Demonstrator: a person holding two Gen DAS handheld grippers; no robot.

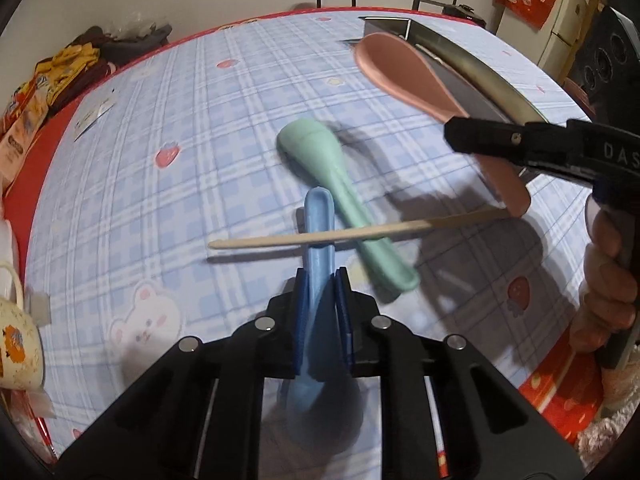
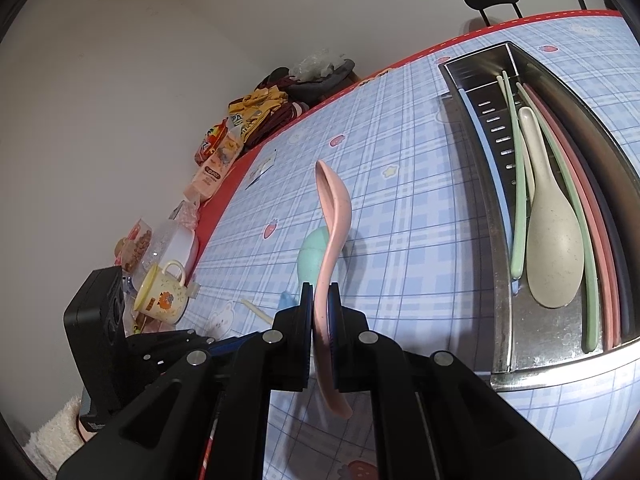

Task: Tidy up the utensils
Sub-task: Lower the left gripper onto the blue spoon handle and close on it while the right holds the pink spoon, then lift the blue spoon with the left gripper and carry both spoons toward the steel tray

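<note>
- The left gripper (image 1: pixel 321 280) is clamped on the blue spoon (image 1: pixel 319 236), whose long axis runs near to far, handle pointing far.
- The right gripper (image 2: pixel 319 296) pinches the pink spoon (image 2: pixel 332 232) above the table (image 2: pixel 400 220), bowl pointing far.
- The green spoon (image 1: pixel 340 196) lies diagonally under a chopstick (image 1: pixel 320 236).
- The metal tray (image 2: pixel 496 208) at far right holds a beige spoon (image 2: pixel 552 236).

Pink spoon (image 2: pixel 334 216), blue spoon (image 1: pixel 319 236), plaid tablecloth (image 1: pixel 200 140)
</note>
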